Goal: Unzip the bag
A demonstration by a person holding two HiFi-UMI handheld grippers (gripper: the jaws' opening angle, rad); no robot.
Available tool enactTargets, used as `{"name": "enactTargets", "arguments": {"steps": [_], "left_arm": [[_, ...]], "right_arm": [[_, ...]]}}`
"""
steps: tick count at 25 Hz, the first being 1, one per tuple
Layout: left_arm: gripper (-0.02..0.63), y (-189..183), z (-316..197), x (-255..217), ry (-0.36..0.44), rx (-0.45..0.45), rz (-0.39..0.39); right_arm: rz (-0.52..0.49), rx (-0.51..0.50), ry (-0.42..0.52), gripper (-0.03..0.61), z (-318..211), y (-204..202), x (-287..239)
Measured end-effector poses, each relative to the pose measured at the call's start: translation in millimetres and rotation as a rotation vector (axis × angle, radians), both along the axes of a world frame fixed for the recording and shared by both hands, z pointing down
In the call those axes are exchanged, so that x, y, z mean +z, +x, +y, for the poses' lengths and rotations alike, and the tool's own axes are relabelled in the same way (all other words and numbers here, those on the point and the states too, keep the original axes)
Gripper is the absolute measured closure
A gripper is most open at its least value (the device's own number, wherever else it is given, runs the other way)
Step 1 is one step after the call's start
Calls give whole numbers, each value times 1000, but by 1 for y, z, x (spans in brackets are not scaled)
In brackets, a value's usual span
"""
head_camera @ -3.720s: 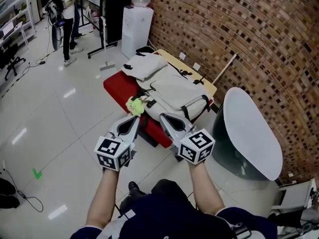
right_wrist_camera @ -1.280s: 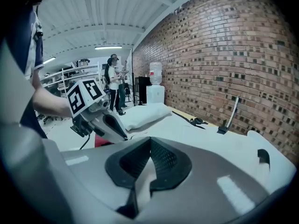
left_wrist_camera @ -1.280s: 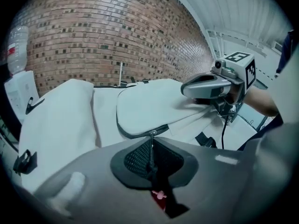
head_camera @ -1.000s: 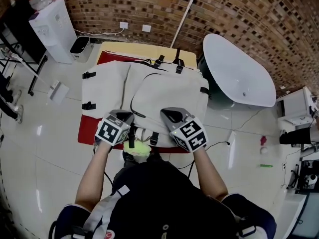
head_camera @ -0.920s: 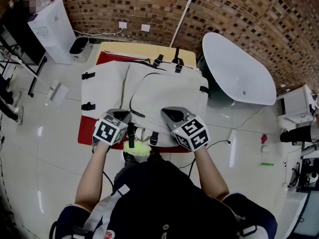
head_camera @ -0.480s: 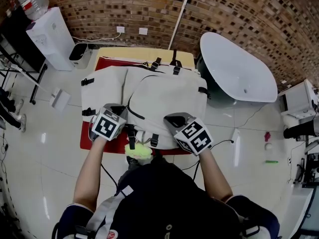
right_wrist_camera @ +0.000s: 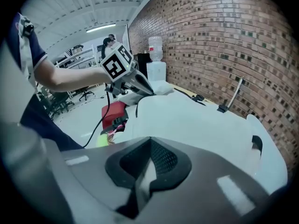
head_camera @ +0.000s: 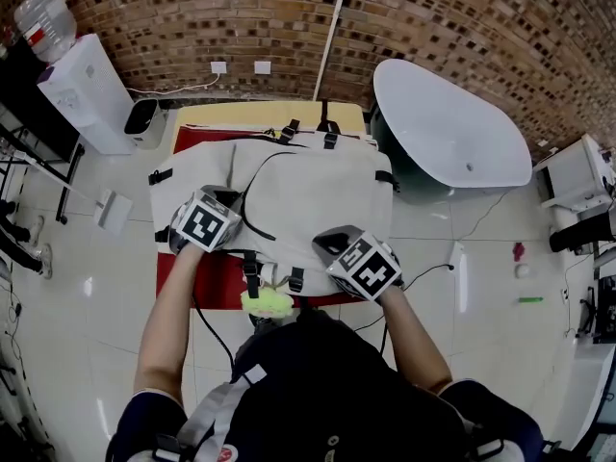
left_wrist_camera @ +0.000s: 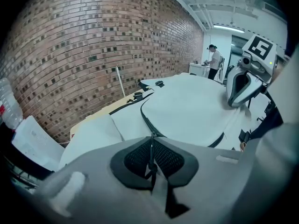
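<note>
Bag flat on the red-covered table, covering nearly all of it. Only a strip of red bare at the near left.

Left tool at the bag's left side, right on the curved black zipper track. Jaw state unreadable from the head view. Settled by the left gripper view: pads closed on the thin black zipper pull, track running away across the pale fabric.

Right tool at the bag's near right edge, well apart from the left one. Again nothing on the jaws from above. In the right gripper view: jaws together, with a sliver of pale bag fabric pinched between the pads.

Only in the gripper views: each tool seen side-on by the other, noses down on the bag, plus a person standing far back in the room.

Only in the head view — the surroundings:
- brick wall close behind the table's far edge
- white oval tub-like shape just beside the far right corner
- water dispenser off to the far left
- black straps hanging over the near edge, yellow-green thing just below them

Open floor to the left and near side; tight at the right and back.
</note>
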State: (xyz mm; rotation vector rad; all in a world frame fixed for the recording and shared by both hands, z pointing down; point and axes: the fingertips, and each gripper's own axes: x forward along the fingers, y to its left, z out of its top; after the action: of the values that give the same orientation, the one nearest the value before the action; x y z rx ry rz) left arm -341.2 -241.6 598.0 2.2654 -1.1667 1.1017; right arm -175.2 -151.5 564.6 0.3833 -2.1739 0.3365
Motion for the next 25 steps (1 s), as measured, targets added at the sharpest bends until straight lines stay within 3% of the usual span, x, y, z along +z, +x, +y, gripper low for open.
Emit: {"name": "enactTargets", "arguments": {"steps": [16, 25], "left_arm": [[597, 15, -96, 3, 24, 145, 57], [595, 31, -123, 15, -5, 251, 9]], "right_arm": [[-51, 128, -17, 577, -13, 1, -2], [-22, 168, -21, 577, -15, 1, 0]]}}
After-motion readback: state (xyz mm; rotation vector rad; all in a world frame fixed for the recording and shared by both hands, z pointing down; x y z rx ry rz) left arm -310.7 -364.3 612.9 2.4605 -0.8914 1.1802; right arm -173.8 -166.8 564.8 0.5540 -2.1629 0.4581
